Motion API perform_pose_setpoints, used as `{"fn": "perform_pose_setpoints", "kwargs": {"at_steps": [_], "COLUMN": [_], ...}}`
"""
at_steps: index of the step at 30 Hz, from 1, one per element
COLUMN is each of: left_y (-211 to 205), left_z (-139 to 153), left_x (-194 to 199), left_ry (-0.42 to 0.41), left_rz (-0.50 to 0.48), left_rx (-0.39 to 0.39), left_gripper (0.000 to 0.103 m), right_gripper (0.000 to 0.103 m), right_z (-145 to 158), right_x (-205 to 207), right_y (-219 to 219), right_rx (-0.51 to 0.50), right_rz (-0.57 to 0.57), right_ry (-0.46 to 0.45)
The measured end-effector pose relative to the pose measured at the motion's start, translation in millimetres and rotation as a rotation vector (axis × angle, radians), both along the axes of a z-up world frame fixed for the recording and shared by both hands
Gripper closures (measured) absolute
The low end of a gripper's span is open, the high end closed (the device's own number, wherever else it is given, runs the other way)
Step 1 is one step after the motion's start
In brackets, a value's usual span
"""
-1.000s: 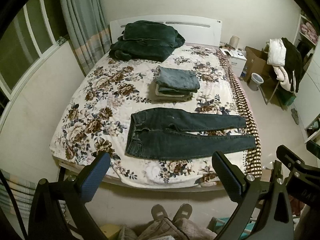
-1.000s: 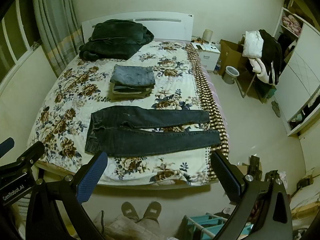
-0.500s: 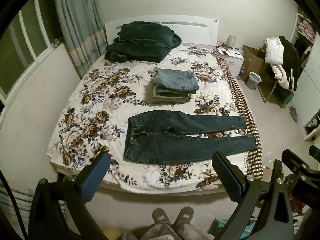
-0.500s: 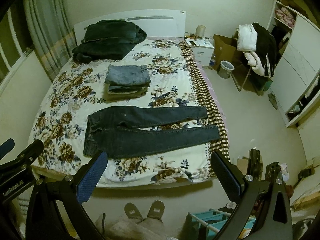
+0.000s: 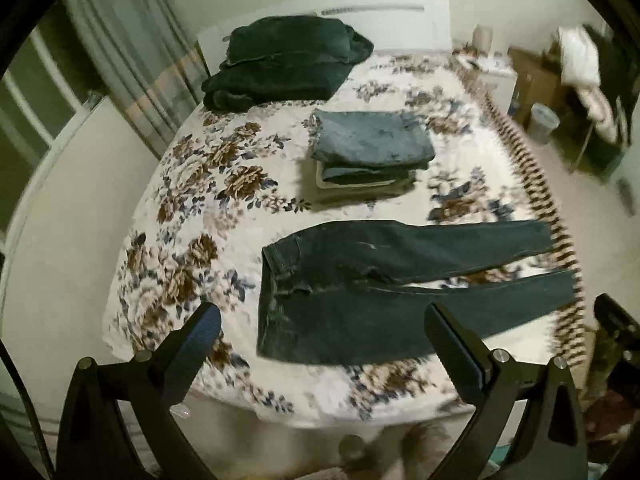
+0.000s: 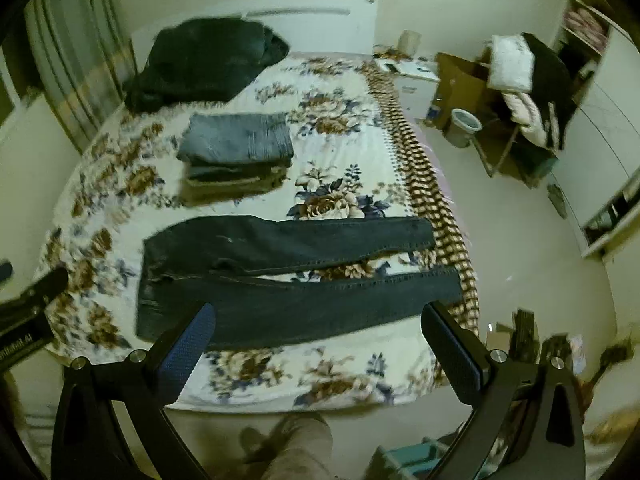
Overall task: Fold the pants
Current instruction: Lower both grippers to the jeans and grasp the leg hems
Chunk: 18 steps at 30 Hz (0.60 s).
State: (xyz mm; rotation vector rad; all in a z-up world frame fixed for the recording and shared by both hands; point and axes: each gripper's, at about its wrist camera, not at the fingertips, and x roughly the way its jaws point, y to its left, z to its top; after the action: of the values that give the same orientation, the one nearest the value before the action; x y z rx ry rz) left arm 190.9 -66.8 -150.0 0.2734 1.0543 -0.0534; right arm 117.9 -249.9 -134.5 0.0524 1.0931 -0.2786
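Note:
Dark jeans (image 5: 360,292) lie flat on the floral bed (image 5: 192,208), waistband to the left, legs running right to the bed's edge; they also show in the right wrist view (image 6: 280,280). My left gripper (image 5: 322,320) is open and empty, held above the near bed edge in front of the jeans' waist. My right gripper (image 6: 316,320) is open and empty, above the near leg. Both views are motion-blurred.
A stack of folded pants (image 5: 368,152) sits mid-bed behind the jeans. A dark green blanket pile (image 5: 280,60) lies by the headboard. A nightstand, cardboard box, bin (image 6: 464,126) and clothes-laden chair (image 6: 528,92) stand to the right. My feet show below the bed edge.
Both grippers have moved forward toward the bed; the jeans loom larger and lower in both views. Both stay open. The jeans have not moved.

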Motion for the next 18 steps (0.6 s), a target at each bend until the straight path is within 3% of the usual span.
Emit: {"fn": "perform_pose_setpoints", "kwargs": {"at_steps": [7, 12, 18], "left_y": [-68.6, -115.2, -150.8], "left_z": [-117.4, -237.9, -370.8], "left_x": [109.5, 187.6, 265.7], "left_ry": [0.091, 0.185, 0.3], "left_rz": [-0.036, -0.163, -0.304], "left_rx": [0.17, 0.263, 0.312], "left_gripper": [0.0, 0.0, 0.0], "right_gripper": [0.0, 0.0, 0.001], "right_z": [-150.3, -299.8, -444.6], "right_x": [143.3, 250.3, 330.8], "right_y": [-77.0, -118.3, -140.4], "right_rx": [0.039, -0.006, -0.068], "right_rz": [0.093, 0.157, 0.254], "right_ry": [0.191, 0.326, 0.468]}}
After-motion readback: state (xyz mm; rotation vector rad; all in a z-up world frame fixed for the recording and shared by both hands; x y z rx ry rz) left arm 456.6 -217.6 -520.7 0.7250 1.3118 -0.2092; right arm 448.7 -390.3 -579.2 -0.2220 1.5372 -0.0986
